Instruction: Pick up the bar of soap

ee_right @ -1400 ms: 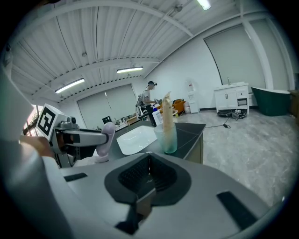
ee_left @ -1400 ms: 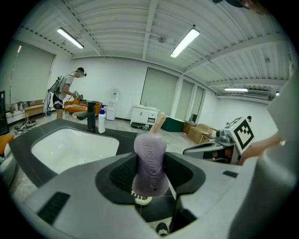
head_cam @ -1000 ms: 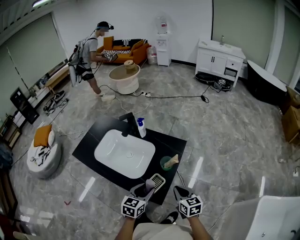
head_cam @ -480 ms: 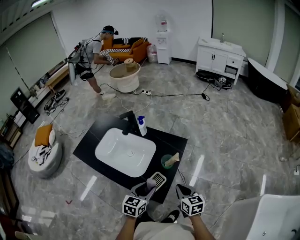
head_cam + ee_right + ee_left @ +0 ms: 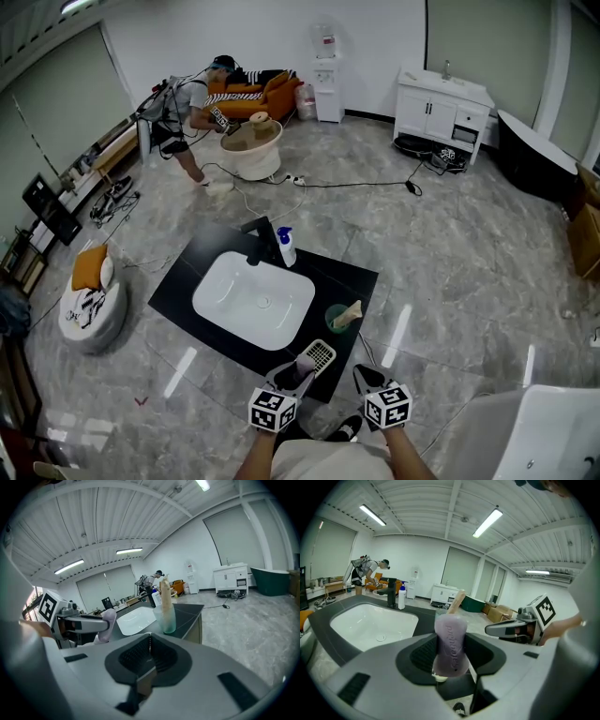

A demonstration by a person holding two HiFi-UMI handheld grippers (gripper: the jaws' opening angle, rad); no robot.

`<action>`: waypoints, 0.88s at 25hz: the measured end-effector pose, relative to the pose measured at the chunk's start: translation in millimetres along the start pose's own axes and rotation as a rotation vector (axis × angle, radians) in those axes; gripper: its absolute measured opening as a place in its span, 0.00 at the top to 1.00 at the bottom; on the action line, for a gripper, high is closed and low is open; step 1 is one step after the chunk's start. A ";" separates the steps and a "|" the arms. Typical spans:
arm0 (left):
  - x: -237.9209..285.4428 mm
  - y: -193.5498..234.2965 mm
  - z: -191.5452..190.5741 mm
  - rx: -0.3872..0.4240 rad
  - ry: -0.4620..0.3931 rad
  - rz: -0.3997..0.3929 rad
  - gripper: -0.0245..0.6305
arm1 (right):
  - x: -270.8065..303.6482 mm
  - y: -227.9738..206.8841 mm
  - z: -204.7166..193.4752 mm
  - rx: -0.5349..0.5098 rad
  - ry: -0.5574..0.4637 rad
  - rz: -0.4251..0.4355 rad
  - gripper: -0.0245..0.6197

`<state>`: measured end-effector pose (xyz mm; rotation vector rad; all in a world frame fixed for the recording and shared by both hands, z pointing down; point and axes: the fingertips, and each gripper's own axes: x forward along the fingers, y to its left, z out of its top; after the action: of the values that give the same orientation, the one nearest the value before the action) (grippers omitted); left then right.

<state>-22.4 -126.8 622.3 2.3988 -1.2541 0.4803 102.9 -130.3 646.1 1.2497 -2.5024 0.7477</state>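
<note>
The pale purple bar of soap point(image 5: 451, 641) stands upright between the jaws of my left gripper point(image 5: 450, 660), which is shut on it. In the head view the soap point(image 5: 307, 363) and left gripper point(image 5: 292, 373) hang just off the near edge of the black counter point(image 5: 216, 253), beside a white slotted soap dish point(image 5: 321, 354). My right gripper point(image 5: 364, 378) hovers alongside on the right. Its jaws meet with nothing between them, and in its own view the right gripper point(image 5: 149, 658) points at the counter's corner.
A white sink point(image 5: 253, 300) is set into the counter, with a black faucet point(image 5: 258, 246) and a white pump bottle point(image 5: 286, 248) behind it. A green cup point(image 5: 339, 319) holding a wooden item stands near the right corner. A person point(image 5: 183, 117) bends over a tub far back.
Both grippers stay where they were, the soap still held. The person at the back has moved a little to the right toward the tub.
</note>
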 end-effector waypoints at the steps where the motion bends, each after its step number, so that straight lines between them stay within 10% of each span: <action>1: 0.2 0.3 -0.6 0.001 0.001 0.001 0.68 | 0.7 0.3 -0.4 -0.003 0.002 0.002 0.95; 22: -0.6 2.3 -9.1 0.012 0.028 -0.002 0.68 | 4.5 6.7 -3.7 -0.040 0.018 0.018 0.95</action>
<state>-25.7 -123.1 630.4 2.3951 -1.2404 0.5202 94.8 -128.0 648.9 1.2040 -2.5048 0.7068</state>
